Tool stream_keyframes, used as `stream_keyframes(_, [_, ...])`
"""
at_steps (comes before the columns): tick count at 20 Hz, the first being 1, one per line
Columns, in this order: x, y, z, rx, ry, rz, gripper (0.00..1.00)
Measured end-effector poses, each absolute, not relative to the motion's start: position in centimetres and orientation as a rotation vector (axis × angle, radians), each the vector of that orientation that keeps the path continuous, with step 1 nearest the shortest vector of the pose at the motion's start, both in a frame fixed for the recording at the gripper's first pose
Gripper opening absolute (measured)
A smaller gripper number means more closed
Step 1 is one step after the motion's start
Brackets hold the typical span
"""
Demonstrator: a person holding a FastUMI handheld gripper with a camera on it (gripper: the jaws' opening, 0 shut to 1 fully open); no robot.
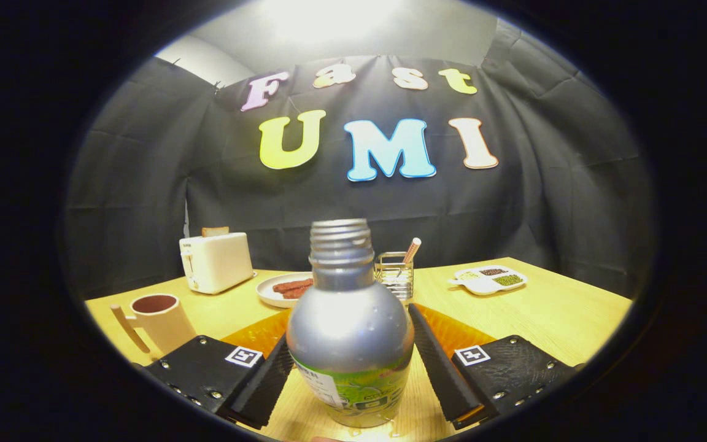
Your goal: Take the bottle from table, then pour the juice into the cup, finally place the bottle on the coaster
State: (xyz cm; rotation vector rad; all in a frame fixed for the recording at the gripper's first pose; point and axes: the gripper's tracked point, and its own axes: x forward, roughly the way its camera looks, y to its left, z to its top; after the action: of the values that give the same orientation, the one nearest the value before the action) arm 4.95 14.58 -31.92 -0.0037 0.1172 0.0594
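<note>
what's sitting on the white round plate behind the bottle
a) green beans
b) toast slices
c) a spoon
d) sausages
d: the plate beyond the bottle holds reddish-brown sausages; the bottle stands between the gripper fingers, which flank it closely, though firm contact on both sides can't be confirmed.

Your gripper [351,368] is level, pointing forward along the table. Fingers [266,382] spread on both sides of the bottle [348,344]. Left finger's inner face sits against the bottle's side; right finger looks just touching or barely apart, can't tell. Firm clamp not confirmed.
</note>
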Motion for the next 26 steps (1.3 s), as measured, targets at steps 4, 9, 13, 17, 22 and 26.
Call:
stream_keyframes(4, [4.9,15.5,-32.0,-0.044,0.13,0.07,0.83])
stream_keyframes(9, [5.4,17.7,-29.8,-0.194,0.102,0.073,0.82])
stream_keyframes(13, [6.5,20.4,-28.6,-0.382,0.079,0.081,0.82])
stream_keyframes(17, [7.2,22.7,-28.4,-0.567,0.067,0.097,0.8])
stream_keyframes(22, [8.0,24.5,-27.6,-0.745,0.029,0.103,0.81])
stream_keyframes(26, [7.7,25.2,-27.7,-0.909,0.001,0.111,0.8])
